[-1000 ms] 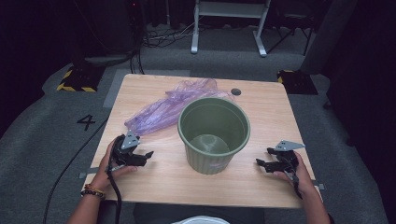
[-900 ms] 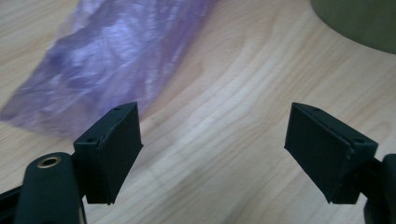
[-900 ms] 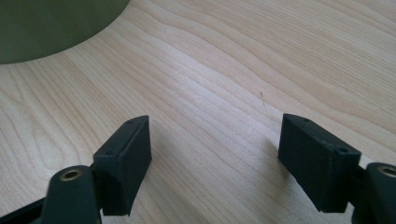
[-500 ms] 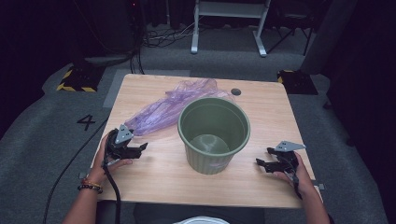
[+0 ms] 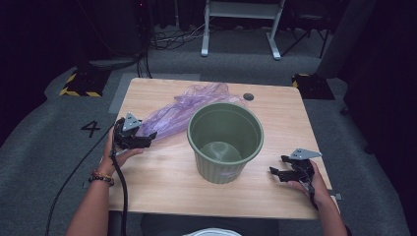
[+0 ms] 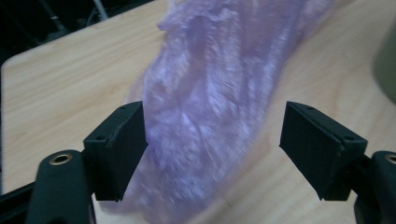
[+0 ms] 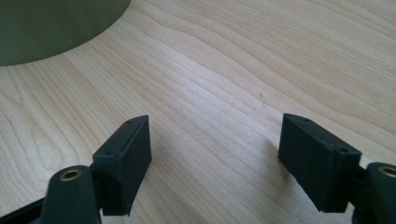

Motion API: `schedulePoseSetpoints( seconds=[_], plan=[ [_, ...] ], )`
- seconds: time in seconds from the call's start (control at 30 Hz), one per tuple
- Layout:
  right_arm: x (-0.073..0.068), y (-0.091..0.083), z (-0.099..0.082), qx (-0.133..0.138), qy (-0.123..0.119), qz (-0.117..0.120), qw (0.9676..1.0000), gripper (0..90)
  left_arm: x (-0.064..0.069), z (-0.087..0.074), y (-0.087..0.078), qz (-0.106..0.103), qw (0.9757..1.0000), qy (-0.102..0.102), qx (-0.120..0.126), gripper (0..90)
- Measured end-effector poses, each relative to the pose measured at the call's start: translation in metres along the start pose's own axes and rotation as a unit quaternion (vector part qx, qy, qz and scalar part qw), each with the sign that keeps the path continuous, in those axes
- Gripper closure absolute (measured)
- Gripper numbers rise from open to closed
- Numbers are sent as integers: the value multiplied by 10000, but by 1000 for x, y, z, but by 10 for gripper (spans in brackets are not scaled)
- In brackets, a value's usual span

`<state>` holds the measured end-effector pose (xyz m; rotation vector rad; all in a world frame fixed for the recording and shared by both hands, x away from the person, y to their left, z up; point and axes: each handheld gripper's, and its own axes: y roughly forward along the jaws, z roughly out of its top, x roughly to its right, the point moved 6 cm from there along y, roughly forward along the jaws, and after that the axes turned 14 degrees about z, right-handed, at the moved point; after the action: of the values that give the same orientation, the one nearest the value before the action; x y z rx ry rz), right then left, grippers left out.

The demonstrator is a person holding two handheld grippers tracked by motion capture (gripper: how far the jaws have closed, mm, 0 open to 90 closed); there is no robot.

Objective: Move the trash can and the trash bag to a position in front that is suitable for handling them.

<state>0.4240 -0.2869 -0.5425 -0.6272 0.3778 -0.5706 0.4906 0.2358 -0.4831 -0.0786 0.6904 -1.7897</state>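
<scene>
Left gripper (image 6: 212, 149), jaws just closing, straddles purple bag (image 6: 219, 93) unpinched

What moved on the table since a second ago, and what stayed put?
The left gripper moved away from the near edge, up to the crumpled purple plastic bag. Its jaws have just been closing a little, with the bag's end between them, but they are not pressing on it yet. The right gripper kept still and open over the wooden table. The green ribbed plastic bucket and the bag lie as before.
</scene>
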Motion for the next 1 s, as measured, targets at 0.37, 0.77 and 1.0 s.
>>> schedulePoseSetpoints(
  seconds=[0.37, 0.77, 1.0],
  plan=[
    [0, 0, 0, 0, -5, 11, 10000, 255, -4, -25, 41, 322, 9971, -289, -621, 370],
    [-1, 0, 0, 1, 0, 6, 10000, 255, 13, -34, 55, -447, 9939, -456, -903, 442],
    [0, 0, 0, -6, -4, -4, 10000, 255, 34, -27, 55, -753, 9933, -265, -835, 434]
  ],
)
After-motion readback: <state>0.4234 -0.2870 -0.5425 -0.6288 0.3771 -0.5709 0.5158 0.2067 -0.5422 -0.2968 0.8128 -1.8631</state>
